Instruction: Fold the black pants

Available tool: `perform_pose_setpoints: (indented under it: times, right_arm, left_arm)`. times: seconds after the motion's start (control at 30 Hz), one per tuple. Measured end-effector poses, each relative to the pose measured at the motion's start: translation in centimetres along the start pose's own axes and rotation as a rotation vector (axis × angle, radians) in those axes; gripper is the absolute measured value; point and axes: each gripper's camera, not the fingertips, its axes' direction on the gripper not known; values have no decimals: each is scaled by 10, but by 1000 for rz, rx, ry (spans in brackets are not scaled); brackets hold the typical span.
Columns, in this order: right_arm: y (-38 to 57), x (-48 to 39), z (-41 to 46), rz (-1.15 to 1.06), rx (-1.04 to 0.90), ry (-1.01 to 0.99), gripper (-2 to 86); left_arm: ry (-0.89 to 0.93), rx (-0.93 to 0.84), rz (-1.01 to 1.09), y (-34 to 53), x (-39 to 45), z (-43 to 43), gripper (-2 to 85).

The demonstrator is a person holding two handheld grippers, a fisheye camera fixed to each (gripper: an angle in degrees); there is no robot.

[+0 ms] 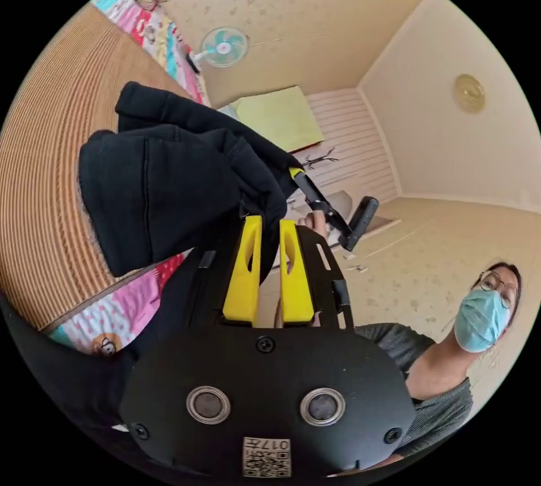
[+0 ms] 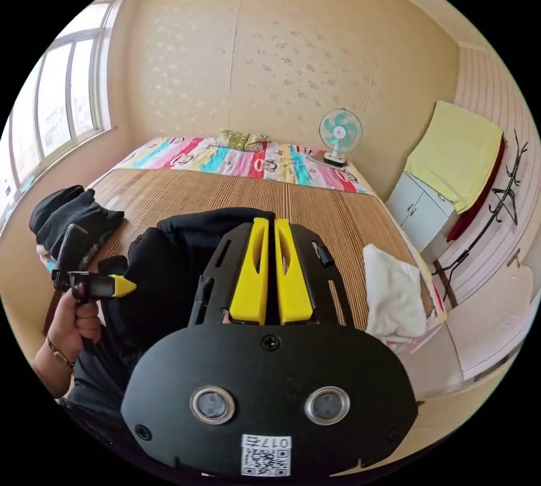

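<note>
The black pants point(image 1: 169, 182) hang bunched in a folded bundle above the woven bed mat point(image 1: 45, 170). My left gripper point(image 1: 270, 221) is shut on the black pants, with the cloth pinched at its yellow tips. The right gripper point(image 1: 332, 210) reaches in from beyond, its yellow tip against the far edge of the bundle. In the right gripper view the black pants point(image 2: 163, 266) lie under my right gripper point(image 2: 267, 222), whose jaws are shut with dark cloth between them. A hand point(image 2: 76, 325) holds the left gripper point(image 2: 98, 285) at the pants' left edge.
A second dark garment point(image 2: 67, 210) lies at the mat's point(image 2: 315, 210) left side and a white cloth point(image 2: 394, 289) at its right edge. A fan point(image 2: 340, 134) stands beyond the colourful bedsheet point(image 2: 236, 159). A cabinet with a yellow towel point(image 2: 456, 154) stands right. A masked person point(image 1: 479, 317) stands close.
</note>
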Motion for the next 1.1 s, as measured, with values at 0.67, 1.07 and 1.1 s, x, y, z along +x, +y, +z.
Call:
perform_pose_setpoints:
  times: [0.67,1.07,1.1]
  right_arm:
    - [16,-242,165,-354,-402,-646,134]
    - [201,-287,277,78,-733,-649,130]
    - [191,-309,285,-90,-775,-595,85]
  left_arm:
    - [-827,545,-442,177,-27,-323,2]
    - [-547,671,-532,219,-58,-357,167]
    - [-537,702,-540,220,-59,-359,167]
